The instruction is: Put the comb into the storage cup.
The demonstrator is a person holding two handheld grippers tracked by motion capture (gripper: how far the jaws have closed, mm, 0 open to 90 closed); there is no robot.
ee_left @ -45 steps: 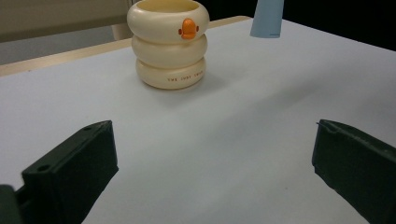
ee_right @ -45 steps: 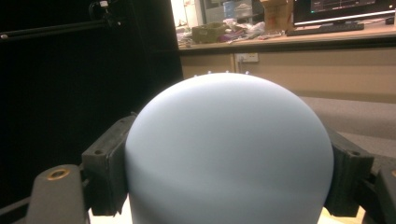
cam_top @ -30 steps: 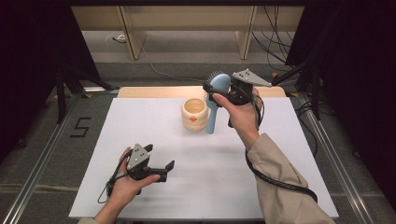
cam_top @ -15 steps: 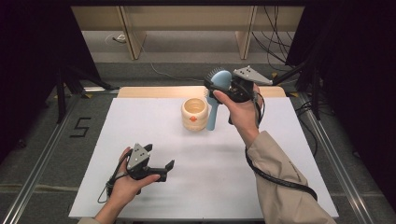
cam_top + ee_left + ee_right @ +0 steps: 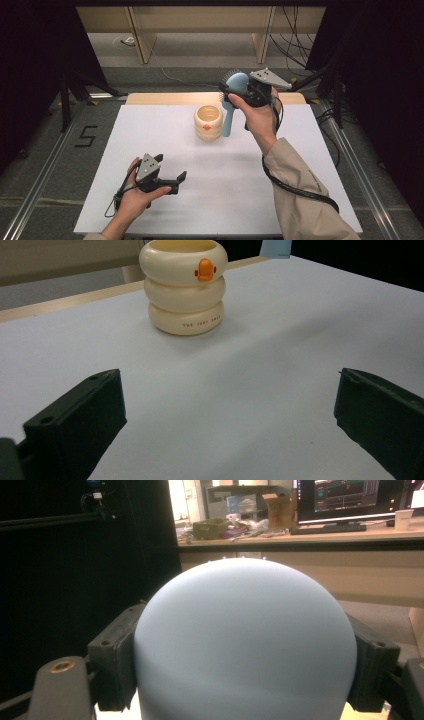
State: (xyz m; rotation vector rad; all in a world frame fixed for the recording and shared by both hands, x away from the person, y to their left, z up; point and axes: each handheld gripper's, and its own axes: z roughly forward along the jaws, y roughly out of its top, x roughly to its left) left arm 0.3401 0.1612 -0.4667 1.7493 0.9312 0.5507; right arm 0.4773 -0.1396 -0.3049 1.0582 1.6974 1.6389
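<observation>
The right gripper (image 5: pixel 239 90) has its fingers clamped on the blue brush (image 5: pixel 231 107) hanging just beside the cream cup (image 5: pixel 208 121) on the desk (image 5: pixel 280 200), while the left gripper (image 5: pixel 172 181) rests open.

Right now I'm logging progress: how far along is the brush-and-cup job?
Done: the right claw is clamped on the head of the light-blue plastic hairbrush, lifted with its handle hanging beside the cream ringed cup with an orange duck bill. In hand: holding it there. Left: presumably setting the brush into the cup. The left claw waits open near the table's front.
</observation>
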